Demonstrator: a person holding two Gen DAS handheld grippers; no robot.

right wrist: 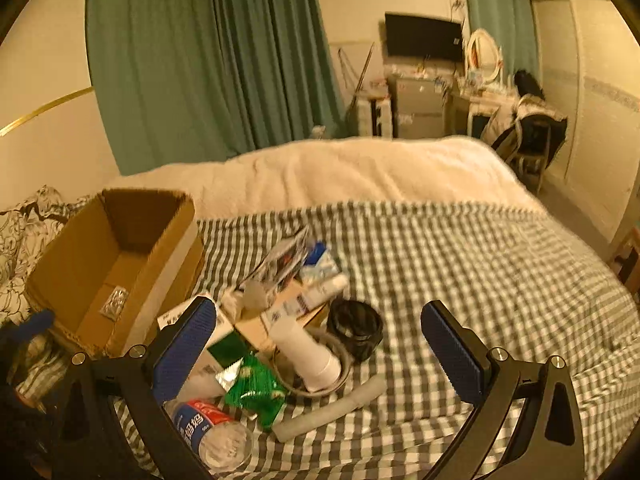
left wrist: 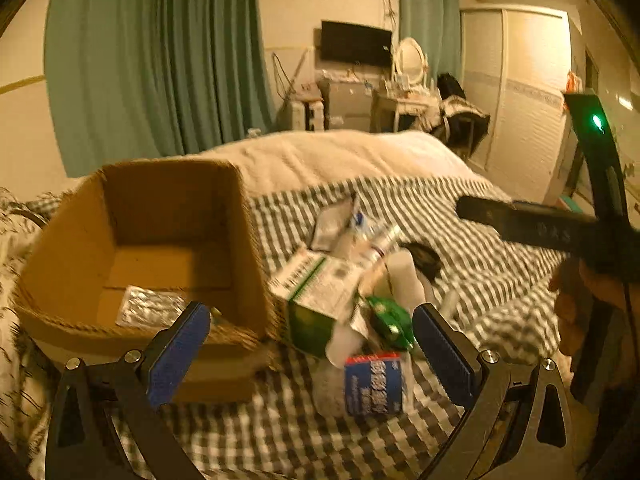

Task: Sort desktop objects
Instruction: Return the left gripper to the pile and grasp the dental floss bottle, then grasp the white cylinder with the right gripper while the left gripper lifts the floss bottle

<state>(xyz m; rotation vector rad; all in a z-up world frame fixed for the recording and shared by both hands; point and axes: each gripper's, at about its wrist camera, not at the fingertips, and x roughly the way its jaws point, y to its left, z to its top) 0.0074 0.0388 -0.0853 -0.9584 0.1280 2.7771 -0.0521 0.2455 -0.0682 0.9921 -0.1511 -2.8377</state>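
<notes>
An open cardboard box [left wrist: 168,240] stands on the checked bedspread at the left, with a silver blister pack [left wrist: 148,306] on its floor. It also shows in the right wrist view [right wrist: 120,256]. A pile of small items lies right of it: a green-and-white carton [left wrist: 320,296], a green packet [left wrist: 390,316], a plastic bottle with a blue label [left wrist: 372,384], a white bottle [right wrist: 308,352], a black round thing [right wrist: 356,330], a tube [right wrist: 324,294]. My left gripper [left wrist: 310,348] is open above the pile. My right gripper [right wrist: 318,344] is open over the pile, holding nothing.
A checked bedspread [right wrist: 480,280] covers the bed, with a white blanket [right wrist: 340,172] beyond. Green curtains [right wrist: 208,60], a dresser with a mirror [right wrist: 484,56] and a wardrobe stand at the back. The other hand-held device [left wrist: 592,200] shows at the left wrist view's right edge.
</notes>
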